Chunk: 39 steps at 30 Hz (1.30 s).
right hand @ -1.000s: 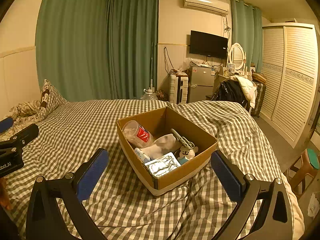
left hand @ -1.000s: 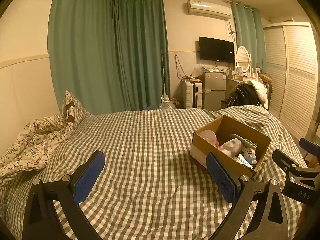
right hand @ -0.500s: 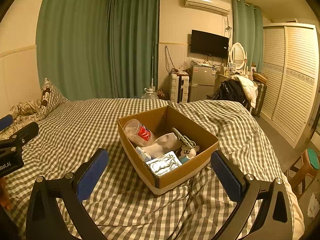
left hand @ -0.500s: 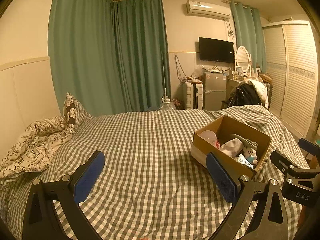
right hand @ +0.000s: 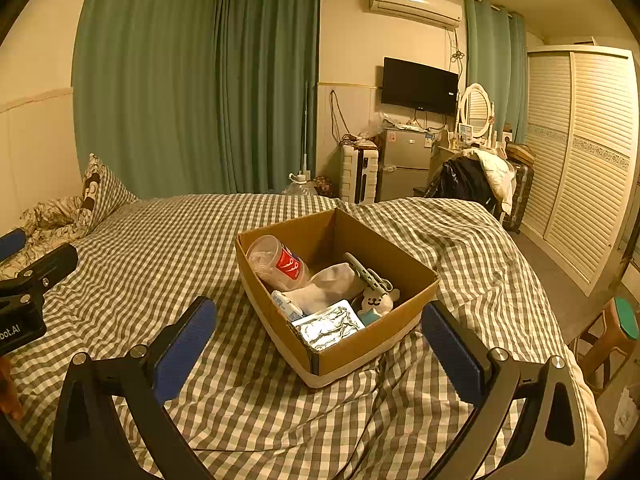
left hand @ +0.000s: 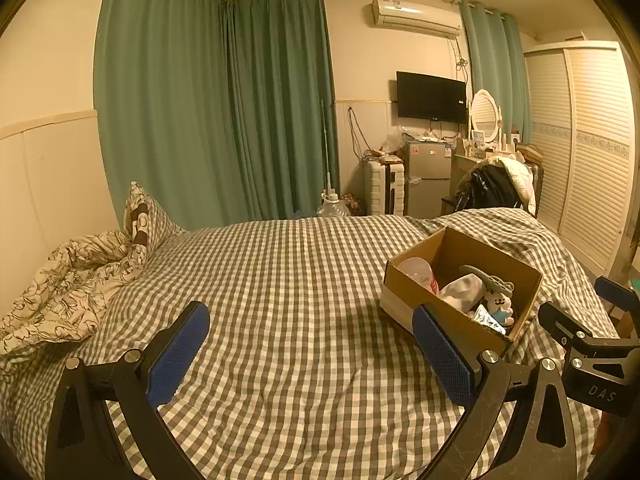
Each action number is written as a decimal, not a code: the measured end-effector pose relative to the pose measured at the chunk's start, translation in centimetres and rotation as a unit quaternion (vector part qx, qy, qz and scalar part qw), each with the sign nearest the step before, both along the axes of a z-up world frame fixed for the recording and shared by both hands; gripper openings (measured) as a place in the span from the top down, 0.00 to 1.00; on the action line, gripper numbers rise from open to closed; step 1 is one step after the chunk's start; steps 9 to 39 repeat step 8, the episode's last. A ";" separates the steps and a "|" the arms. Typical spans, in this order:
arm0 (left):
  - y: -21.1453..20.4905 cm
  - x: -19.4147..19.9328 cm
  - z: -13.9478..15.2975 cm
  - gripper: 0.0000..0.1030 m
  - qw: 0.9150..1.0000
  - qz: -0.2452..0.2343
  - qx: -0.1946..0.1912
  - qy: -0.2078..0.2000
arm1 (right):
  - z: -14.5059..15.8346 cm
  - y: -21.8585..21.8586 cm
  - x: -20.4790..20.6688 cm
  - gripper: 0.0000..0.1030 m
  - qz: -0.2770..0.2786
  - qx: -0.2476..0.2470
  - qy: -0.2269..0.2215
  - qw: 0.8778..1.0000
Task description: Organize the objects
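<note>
A cardboard box (right hand: 360,344) sits on the checked bed (right hand: 168,240). In it lie a clear cup with a red label (right hand: 280,262), a white cloth (right hand: 328,288), a grey tool (right hand: 366,274), a small white plush (right hand: 376,300), a foil pack (right hand: 328,326) and a small carton (right hand: 286,306). My right gripper (right hand: 318,350) is open and empty, its jaws astride the box's near corner. My left gripper (left hand: 310,344) is open and empty above bare bedding, with the box (left hand: 440,316) to its right.
A floral quilt (left hand: 68,288) and a pillow (left hand: 142,216) lie at the bed's left. Beyond the bed stand green curtains (left hand: 224,112), a suitcase (left hand: 384,192), a fridge (left hand: 426,176) and a wardrobe (right hand: 580,160). A stool (right hand: 616,332) stands at the right.
Both views have shifted only slightly. The grippers stay open and the box has not moved.
</note>
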<state>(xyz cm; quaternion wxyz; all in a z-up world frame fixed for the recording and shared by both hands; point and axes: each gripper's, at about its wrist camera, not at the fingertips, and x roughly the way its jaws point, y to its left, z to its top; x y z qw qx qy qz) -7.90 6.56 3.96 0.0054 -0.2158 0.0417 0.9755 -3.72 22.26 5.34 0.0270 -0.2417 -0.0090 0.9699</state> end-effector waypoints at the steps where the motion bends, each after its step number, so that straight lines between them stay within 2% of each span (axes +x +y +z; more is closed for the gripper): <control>1: -0.1 0.0 0.0 0.00 1.000 0.000 0.000 0.000 | 0.0 0.0 0.0 0.00 0.001 0.000 0.000 1.000; 39: -0.2 -0.1 0.0 0.00 1.000 0.003 -0.003 -0.001 | 0.0 -0.2 -0.1 0.00 0.002 0.000 0.000 1.000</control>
